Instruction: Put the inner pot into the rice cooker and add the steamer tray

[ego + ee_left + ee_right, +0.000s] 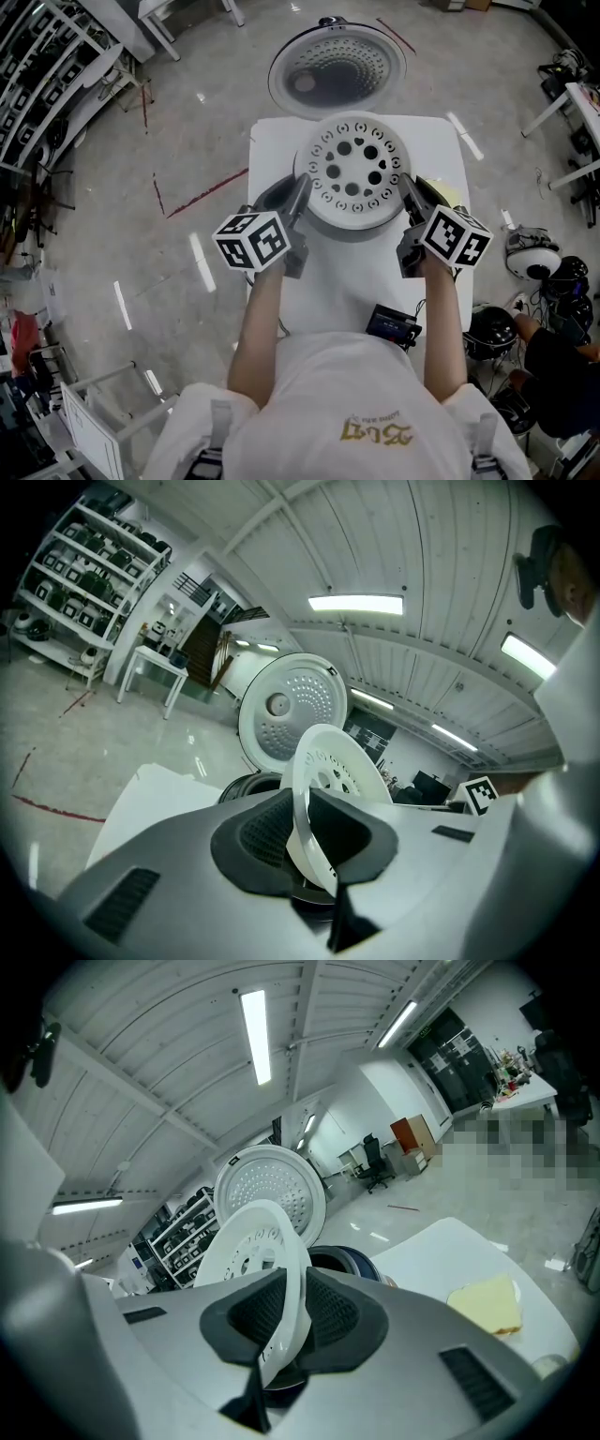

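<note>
Currently the perforated steamer tray (352,173) is being held over the mouth of the rice cooker (349,230), whose lid (336,70) is standing open behind. The left gripper (298,199) and right gripper (411,194) are pinching opposite rim edges, fingers (267,832) narrowed onto thin plastic. Uneven lowering is risking a tilted, jammed tray, or a slipping rim.

Smooth white plastic steamer tray (354,170), matt white table (336,281), glossy floor (187,122)

I see glossy grey floor (112,216) with a red streak (202,195) at nine o'clock. Metal shelving (42,84) at ten o'clock; strip lights (356,603) on a ribbed white ceiling (450,564).
</note>
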Action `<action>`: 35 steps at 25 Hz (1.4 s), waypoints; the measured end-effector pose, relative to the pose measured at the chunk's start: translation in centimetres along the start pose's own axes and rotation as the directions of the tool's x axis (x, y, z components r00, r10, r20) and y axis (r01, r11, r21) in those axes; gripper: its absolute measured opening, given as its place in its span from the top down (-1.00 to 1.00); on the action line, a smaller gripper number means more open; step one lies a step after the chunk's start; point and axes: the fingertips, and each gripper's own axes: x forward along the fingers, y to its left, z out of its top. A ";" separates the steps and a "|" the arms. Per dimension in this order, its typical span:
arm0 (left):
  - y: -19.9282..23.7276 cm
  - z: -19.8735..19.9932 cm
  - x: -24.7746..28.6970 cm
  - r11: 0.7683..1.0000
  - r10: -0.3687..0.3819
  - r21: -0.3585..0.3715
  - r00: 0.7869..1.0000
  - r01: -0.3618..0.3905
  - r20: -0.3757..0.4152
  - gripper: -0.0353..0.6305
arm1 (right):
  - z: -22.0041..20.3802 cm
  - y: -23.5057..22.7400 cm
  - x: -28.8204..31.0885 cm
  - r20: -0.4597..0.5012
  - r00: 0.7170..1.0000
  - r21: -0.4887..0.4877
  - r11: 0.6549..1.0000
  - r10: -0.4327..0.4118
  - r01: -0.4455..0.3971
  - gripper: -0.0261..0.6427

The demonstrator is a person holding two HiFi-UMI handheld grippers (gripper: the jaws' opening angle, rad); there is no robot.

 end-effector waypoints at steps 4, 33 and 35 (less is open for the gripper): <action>0.5 -0.5 0.6 1.000 0.026 0.005 1.000 -0.026 -0.008 0.69 | -0.2 -0.7 0.8 -0.015 1.000 -0.011 1.000 0.005 -0.005 0.71; 3.7 -3.7 4.5 0.941 0.214 0.296 0.965 -0.163 -0.151 0.48 | -1.6 -2.7 5.0 -0.092 0.990 -0.424 0.904 -0.108 0.060 0.55; 3.8 -3.3 4.4 0.935 0.223 0.311 0.964 -0.170 -0.143 0.48 | -1.4 -2.4 5.2 -0.088 0.989 -0.455 0.888 -0.117 0.065 0.55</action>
